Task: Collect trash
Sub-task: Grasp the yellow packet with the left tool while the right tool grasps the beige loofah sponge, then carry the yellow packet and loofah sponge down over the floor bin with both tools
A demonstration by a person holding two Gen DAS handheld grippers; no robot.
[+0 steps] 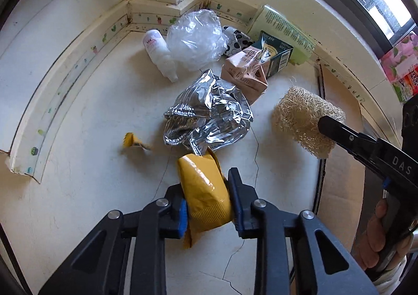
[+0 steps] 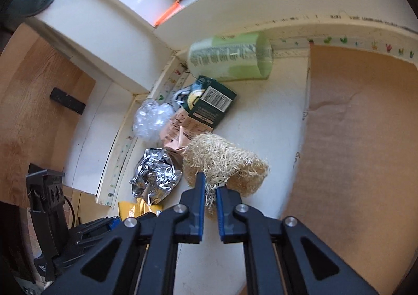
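My left gripper [image 1: 206, 198] is shut on a yellow wrapper [image 1: 206, 190] that joins a crumpled silver foil bag [image 1: 209, 114] lying on the white floor. My right gripper [image 2: 209, 191] is shut on the edge of a tan loofah sponge [image 2: 224, 161], which also shows at the right of the left wrist view as the loofah sponge [image 1: 303, 117] pinched by the right gripper [image 1: 326, 125]. Behind lie a clear plastic bag [image 1: 196, 36], a white bottle [image 1: 159, 52], a pink carton [image 1: 245, 73], a dark green carton [image 1: 274, 54] and a pale green bottle [image 2: 230, 57].
White skirting and wall corners [image 1: 130, 7] close the far side. A torn yellow scrap [image 1: 133, 140] lies on the floor to the left. Brown cardboard [image 2: 360, 138] covers the floor on the right. A floral pack [image 1: 399, 67] sits at the window ledge. A hand [image 1: 378, 237] holds the right gripper.
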